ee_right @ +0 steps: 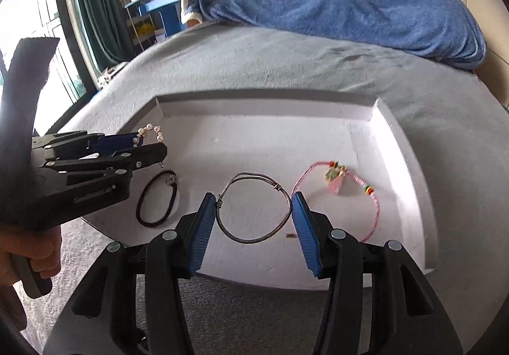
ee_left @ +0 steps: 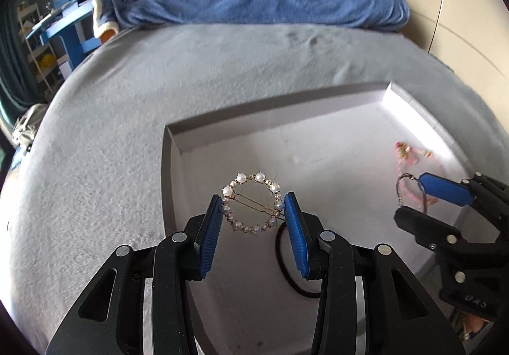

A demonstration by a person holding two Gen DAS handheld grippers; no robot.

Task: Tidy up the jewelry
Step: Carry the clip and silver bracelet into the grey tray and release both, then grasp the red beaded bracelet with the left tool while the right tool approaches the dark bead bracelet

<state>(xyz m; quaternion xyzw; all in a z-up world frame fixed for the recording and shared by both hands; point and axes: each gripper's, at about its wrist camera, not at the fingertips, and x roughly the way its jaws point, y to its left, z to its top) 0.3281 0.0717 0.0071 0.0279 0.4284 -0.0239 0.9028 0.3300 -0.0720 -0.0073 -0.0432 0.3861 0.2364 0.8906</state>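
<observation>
Over white tray [ee_right: 400, 145] on bed, your left claw [ee_left: 253, 212] pinched pearl hair clip [ee_left: 251, 204]; right claw [ee_right: 254, 218] pinched wire bangle [ee_right: 254, 208]. Risk: thin rims slipping from pads, dropping onto black hair tie [ee_right: 156, 199] or pink cord bracelet [ee_right: 337, 180], tangling.

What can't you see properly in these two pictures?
- Left wrist view: the black hair tie is partly hidden behind the left gripper holding the pearl clip.
- Left wrist view: the pink cord bracelet is blurred in glare, its charm unreadable.
- Right wrist view: the pearl clip is mostly hidden by the left gripper's fingers.
- Right wrist view: a tiny brown bit beside the wire bangle is too small to identify.
</observation>
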